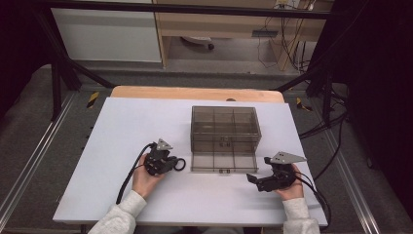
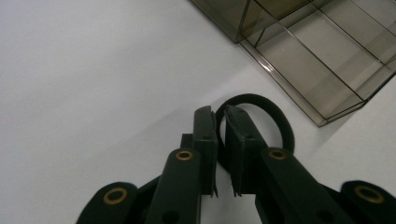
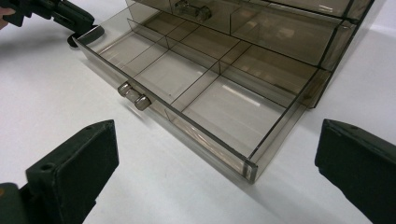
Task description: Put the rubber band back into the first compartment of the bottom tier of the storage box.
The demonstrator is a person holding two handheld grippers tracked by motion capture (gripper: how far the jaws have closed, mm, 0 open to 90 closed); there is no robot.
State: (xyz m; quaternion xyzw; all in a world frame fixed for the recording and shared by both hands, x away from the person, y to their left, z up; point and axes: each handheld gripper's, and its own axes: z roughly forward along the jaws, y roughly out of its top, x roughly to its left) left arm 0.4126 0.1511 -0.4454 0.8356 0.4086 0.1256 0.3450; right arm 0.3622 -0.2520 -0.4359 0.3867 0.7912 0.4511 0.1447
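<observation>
On the white table [image 1: 122, 146], the left gripper [image 2: 220, 116] pinches the black ring [image 2: 280, 123] just beside the open drawer [image 3: 187, 88], so lift gently and keep the pinch firm, while the right gripper [image 3: 215, 154] waits wide and empty.
</observation>
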